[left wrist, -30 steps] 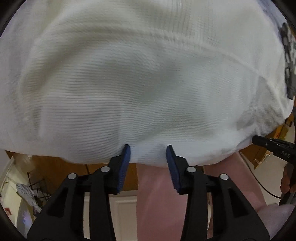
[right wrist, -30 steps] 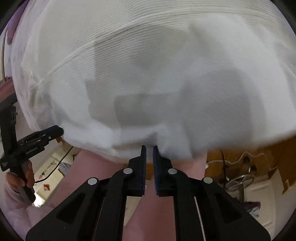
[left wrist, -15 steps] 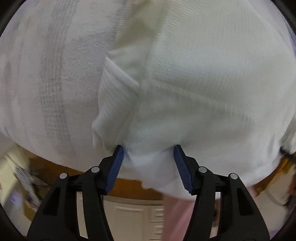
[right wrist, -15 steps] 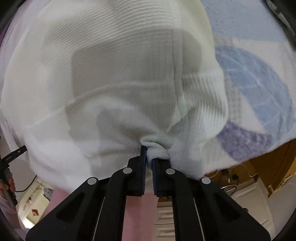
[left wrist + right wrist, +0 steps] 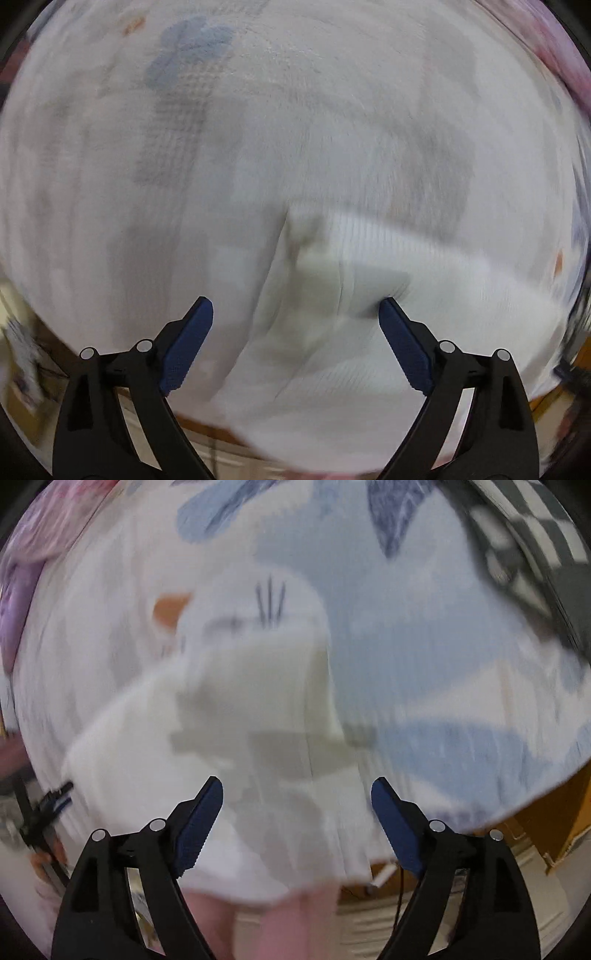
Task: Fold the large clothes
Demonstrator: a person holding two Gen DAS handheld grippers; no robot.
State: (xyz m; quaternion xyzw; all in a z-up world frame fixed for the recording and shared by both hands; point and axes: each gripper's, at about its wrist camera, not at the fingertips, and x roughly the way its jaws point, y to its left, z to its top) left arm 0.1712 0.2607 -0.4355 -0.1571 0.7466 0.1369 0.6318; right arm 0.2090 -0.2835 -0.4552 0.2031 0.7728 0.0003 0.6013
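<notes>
A white ribbed knit garment point(image 5: 369, 295) lies on a patterned bedspread point(image 5: 258, 129) and hangs over its near edge. It also shows in the right wrist view point(image 5: 258, 709), folded into layers. My left gripper point(image 5: 295, 314) is wide open just above the garment, holding nothing. My right gripper point(image 5: 297, 794) is wide open over the garment's near edge, holding nothing. Both views are blurred by motion.
The bedspread point(image 5: 424, 646) is white with blue shapes. A black-and-white checked cloth point(image 5: 524, 542) lies at the far right. A pink and purple cloth point(image 5: 22, 590) lies at the far left. The other gripper point(image 5: 48, 805) shows at left. Wooden furniture point(image 5: 554, 812) stands beyond the edge.
Both grippers have opened wide and let go of the white garment, which now lies on the bedspread. Both have pulled back from it.
</notes>
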